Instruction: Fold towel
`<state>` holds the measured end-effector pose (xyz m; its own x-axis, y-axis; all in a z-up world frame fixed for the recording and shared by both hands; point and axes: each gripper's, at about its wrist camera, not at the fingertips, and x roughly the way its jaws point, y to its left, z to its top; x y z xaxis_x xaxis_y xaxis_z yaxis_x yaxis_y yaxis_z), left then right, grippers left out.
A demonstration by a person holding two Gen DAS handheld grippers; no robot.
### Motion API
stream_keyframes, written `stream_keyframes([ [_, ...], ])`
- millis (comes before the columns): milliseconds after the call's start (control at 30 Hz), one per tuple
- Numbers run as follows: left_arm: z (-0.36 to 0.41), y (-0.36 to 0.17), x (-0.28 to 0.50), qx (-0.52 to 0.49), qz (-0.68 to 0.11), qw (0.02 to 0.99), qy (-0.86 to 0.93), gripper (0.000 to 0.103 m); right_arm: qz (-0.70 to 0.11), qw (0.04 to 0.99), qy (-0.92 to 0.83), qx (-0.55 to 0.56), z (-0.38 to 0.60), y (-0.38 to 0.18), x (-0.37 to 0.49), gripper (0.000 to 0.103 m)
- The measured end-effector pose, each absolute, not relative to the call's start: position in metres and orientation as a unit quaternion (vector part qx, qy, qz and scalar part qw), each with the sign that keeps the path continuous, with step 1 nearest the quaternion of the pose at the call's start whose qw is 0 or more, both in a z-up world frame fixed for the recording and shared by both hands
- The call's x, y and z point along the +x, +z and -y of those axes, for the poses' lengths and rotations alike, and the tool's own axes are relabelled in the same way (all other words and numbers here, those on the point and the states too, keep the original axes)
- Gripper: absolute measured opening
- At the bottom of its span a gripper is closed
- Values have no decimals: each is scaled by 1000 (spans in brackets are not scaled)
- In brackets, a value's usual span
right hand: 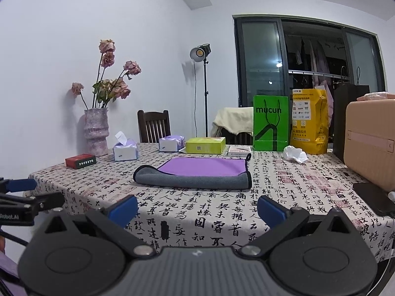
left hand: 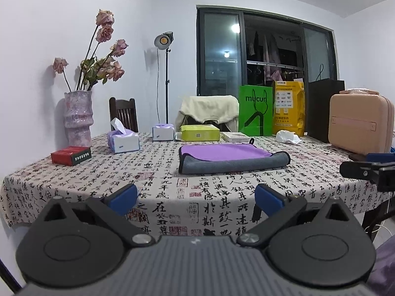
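towel [left hand: 229, 156] lies on the table, both grippers held back from it with nothing between their fingers.

purple on top with a grey underside rolled over along its near edge, it sits flat on the calligraphy-print tablecloth [left hand: 153, 172], in front of the yellow-green box [left hand: 200, 132] and near the green paper bag [left hand: 255, 111]. left gripper [left hand: 196, 198] hangs at the table's near edge, blue-padded jaws spread wide, well apart from the cloth. right gripper [right hand: 197, 209] is likewise at the near edge, jaws wide, gripping nothing. tissue boxes, a red box [left hand: 71, 156] and a vase of dried roses [left hand: 77, 118] stand to the left.
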<state>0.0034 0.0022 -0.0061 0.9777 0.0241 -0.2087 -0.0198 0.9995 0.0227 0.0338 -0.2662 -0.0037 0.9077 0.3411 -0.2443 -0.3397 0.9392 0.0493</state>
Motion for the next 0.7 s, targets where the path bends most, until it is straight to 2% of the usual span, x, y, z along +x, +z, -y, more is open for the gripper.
stream_keyframes([
  [700,0,-7,8,18,-92,995,15,103,-109,977,183,-6,265,-12,33,103],
])
